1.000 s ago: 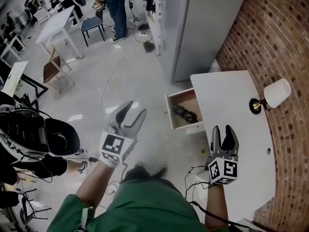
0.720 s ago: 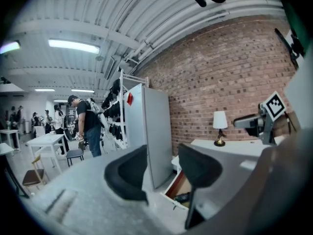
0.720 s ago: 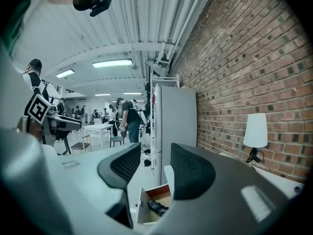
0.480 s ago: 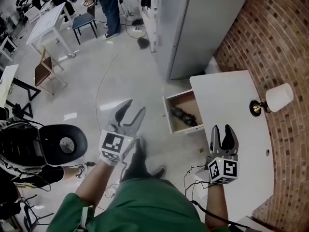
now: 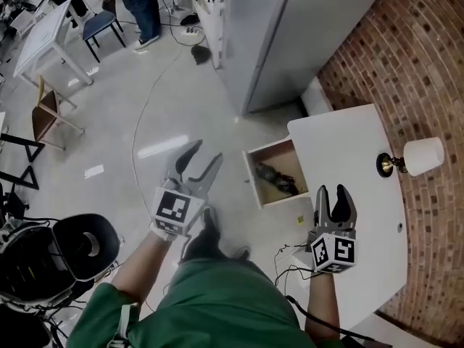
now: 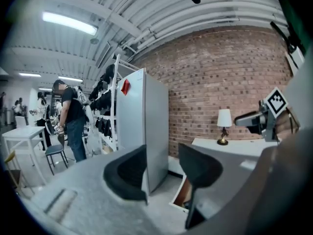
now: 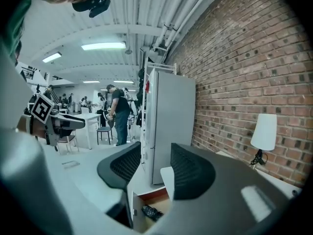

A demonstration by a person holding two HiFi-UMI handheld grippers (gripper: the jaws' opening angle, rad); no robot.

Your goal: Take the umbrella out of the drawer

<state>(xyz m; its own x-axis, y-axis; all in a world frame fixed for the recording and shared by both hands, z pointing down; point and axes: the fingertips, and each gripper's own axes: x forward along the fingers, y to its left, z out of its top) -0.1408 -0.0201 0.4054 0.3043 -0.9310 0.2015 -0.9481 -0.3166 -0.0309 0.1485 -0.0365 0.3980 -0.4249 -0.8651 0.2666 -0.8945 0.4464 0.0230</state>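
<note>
L gripper [image 5: 206,153] hangs over the floor [image 5: 145,122], jaws wide and opening, nothing btwn them. Just to its right the dark folded umbrella [image 5: 277,177] lies in the open drawer [image 5: 253,167], clear of both tongs. R gripper [image 5: 332,191] is over the white table [image 5: 348,151] edge, jaws part open and empty, umbrella up-left of its tips. Vs a sec ago, both grippers are nearer the drawer.

No words, labels, brands or numbers can be read in any view.
</note>
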